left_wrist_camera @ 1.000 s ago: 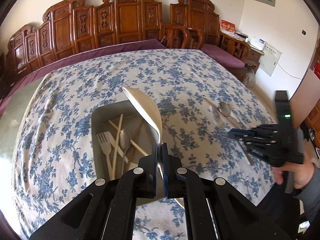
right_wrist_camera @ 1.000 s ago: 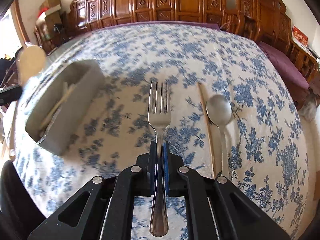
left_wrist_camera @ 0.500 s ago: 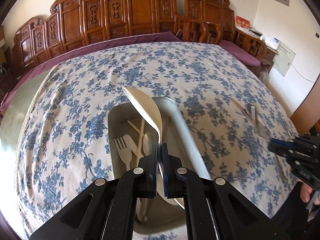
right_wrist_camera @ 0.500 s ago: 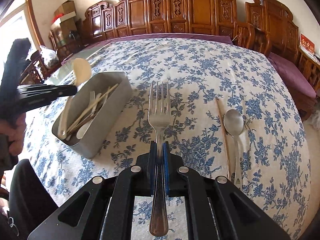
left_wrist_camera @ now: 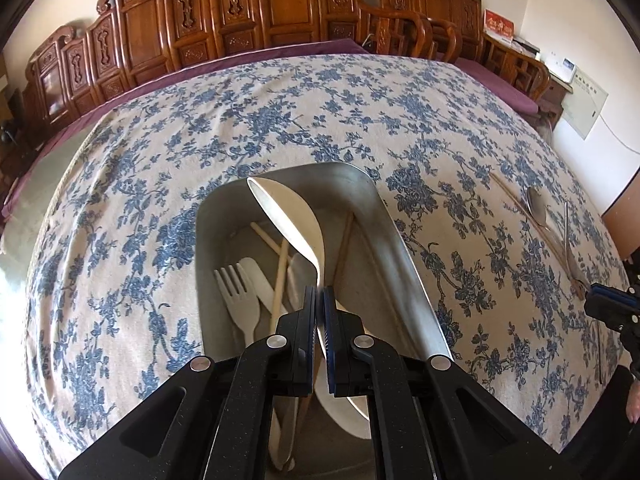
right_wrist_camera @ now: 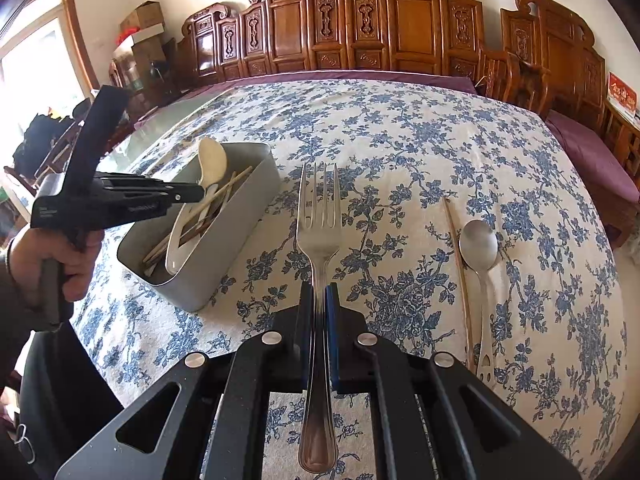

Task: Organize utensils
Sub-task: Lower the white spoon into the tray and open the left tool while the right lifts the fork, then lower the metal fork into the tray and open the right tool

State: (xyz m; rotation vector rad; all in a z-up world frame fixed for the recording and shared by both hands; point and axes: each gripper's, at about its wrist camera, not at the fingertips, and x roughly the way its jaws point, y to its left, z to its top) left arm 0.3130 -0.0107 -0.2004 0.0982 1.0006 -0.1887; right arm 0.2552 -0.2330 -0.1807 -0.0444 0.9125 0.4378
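A polished metal fork point(right_wrist_camera: 319, 216) gleamed at frame centre; the container point(right_wrist_camera: 256, 200) at left looked brushed metal, holding a matt cream plastic spoon point(left_wrist_camera: 288, 216); printed cloth point(right_wrist_camera: 400, 140) covered the bench.

blue floral tablecloth point(left_wrist_camera: 280, 128), carved wooden chairs point(right_wrist_camera: 400, 20), cardboard boxes point(right_wrist_camera: 140, 20)

Place: home, dining or sitting room.
Seating: carved wooden benches point(right_wrist_camera: 400, 28) line the far wall, with purple cushions point(right_wrist_camera: 592, 152).
Table: large table under a blue floral tablecloth point(left_wrist_camera: 280, 120); cutlery lies on it and a grey bin point(right_wrist_camera: 236, 216) holds more.
Wall: wall panel point(left_wrist_camera: 588, 100) and a red card point(left_wrist_camera: 498, 26) on a side cabinet.
Storage: cardboard boxes point(right_wrist_camera: 140, 28) stacked beside a window point(right_wrist_camera: 36, 52).
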